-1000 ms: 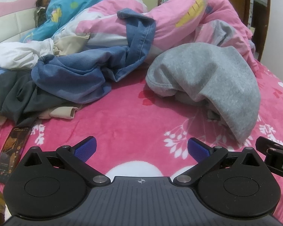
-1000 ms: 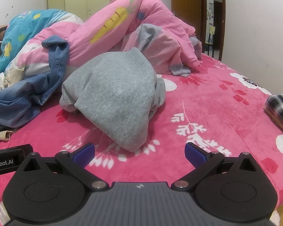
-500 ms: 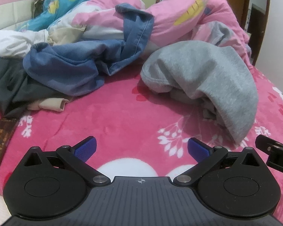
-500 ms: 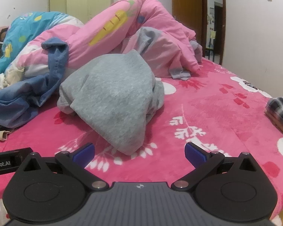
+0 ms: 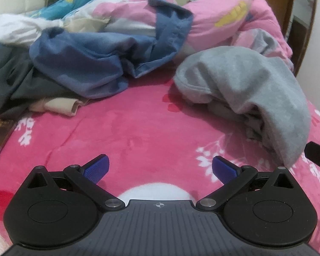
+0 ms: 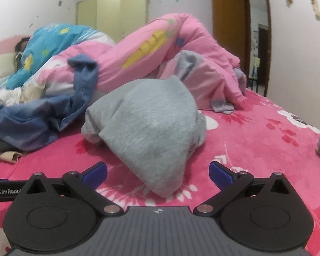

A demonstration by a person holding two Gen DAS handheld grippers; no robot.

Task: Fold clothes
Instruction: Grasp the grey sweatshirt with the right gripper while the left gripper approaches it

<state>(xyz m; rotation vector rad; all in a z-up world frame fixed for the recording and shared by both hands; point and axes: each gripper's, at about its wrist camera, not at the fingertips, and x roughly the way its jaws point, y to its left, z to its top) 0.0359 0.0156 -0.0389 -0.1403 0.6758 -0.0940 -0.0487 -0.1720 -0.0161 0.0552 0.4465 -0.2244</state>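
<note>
The grey sweater (image 6: 151, 128) is seen heaped at twelve o'clock just ahead of the right tongs (image 6: 157, 175), nearer than the left tongs (image 5: 160, 168), where it is seen at two o'clock, both spread wide and empty.

The pink bed cover (image 5: 138, 128) is lying bare in front of the left gripper (image 5: 159, 168), so there is room to pass. The blue clothes (image 5: 91, 68) are blocking the left side. The gray sweatshirt (image 6: 151, 123) is sitting right in front of the right gripper (image 6: 157, 176), filling the way. The big pink quilt (image 6: 160, 49) is piling up behind like a wall.
</note>
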